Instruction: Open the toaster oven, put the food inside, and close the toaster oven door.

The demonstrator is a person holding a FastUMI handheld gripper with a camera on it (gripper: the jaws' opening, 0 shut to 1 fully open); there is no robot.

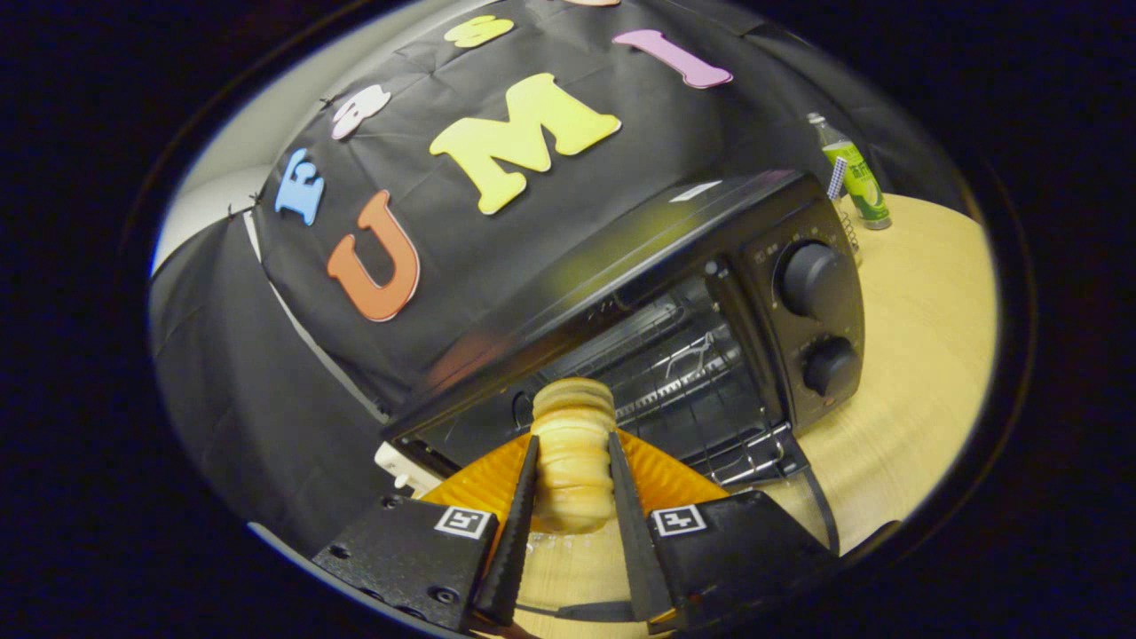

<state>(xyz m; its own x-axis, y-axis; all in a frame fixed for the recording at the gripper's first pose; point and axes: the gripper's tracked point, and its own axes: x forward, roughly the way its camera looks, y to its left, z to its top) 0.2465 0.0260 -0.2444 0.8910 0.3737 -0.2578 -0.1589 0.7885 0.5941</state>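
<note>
Between my two fingers sits the food (572,453), a pale ridged bread roll, and my gripper (572,470) is clamped on it, one finger pressing each flank about the middle of its length. Just ahead of the fingertips stands the toaster oven (639,293), and its door (781,457) is already let down, so I see the wire rack (683,373) inside the dark cavity. Under the roll, just in front of the oven mouth, lies an orange fluted plate (661,470) on the wooden table (923,355); whether the roll touches the plate or hangs a little above it, I cannot tell. I judge that the roll is light and soft, a thing that gives way under pressure, so a hard squeeze would crush the ridges, and a loose one could let it turn between the fingers. The hold at the middle seems good to me, because the rounded far end is free to go first onto the rack. Opening looks done; placing the food inside is the step in hand, and closing the door is left. On the panel beside the cavity are two round knobs (812,280), and beyond the oven, near the table's far side, stands a green bottle (856,177).
</note>
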